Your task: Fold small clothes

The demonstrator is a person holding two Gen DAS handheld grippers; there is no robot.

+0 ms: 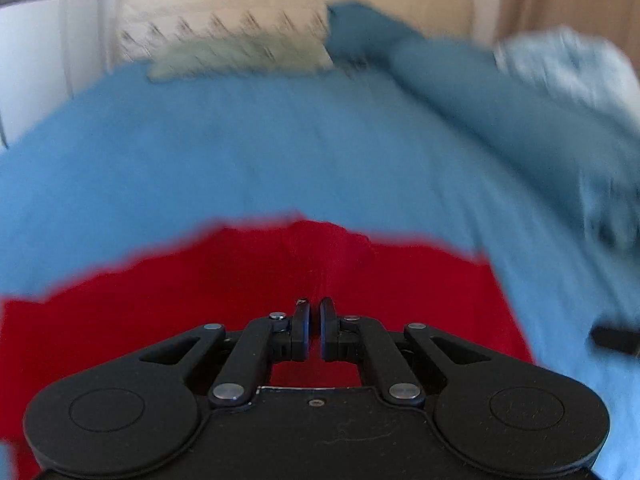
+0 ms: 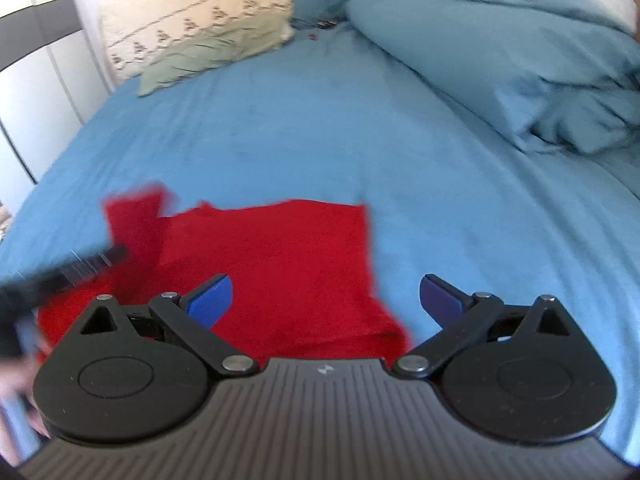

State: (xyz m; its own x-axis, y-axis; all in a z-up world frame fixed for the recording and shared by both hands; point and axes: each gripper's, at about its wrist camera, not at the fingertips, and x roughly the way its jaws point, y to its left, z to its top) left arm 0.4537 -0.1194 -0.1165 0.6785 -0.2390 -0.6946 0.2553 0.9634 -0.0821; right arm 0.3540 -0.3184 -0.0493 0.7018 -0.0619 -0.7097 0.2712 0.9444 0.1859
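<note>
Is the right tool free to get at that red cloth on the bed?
Probably yes. The right tool is open just above the red cloth, which lies flat on the blue sheet with nothing between them.

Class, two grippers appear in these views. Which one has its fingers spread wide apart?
The right gripper: its blue-padded fingers stand wide apart above the red garment. The left gripper has its fingers nearly closed together.
</note>
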